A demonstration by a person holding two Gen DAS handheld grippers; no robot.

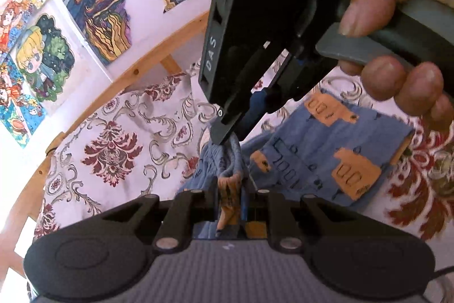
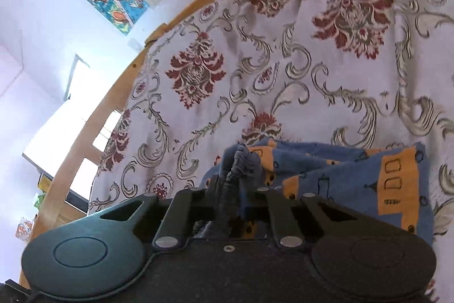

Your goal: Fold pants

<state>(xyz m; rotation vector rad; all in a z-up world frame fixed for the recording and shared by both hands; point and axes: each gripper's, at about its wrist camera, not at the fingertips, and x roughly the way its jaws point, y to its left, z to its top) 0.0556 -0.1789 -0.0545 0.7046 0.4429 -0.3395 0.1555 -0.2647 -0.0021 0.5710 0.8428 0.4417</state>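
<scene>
Both tongs, left (image 1: 230, 206) and right (image 2: 230, 206), pinch the pants' (image 1: 326, 149) bunched waistband together.

One pair of blue cotton pants (image 1: 326, 149) with orange house-shaped patches. Two black two-finger grippers: the left gripper (image 1: 229, 206) and the right gripper (image 1: 227, 132). One hand (image 1: 397, 27) wrapped on a grey handle. One cream bedspread (image 2: 255, 61) with red damask flowers. One curved wooden bed rail (image 2: 93, 115). Several coloured cartoon drawings (image 1: 96, 7) on the wall, at least five.

free: bedspread (image 2: 255, 53) left of pants (image 2: 354, 169) | blocked: wooden rail (image 2: 119, 93)
</scene>
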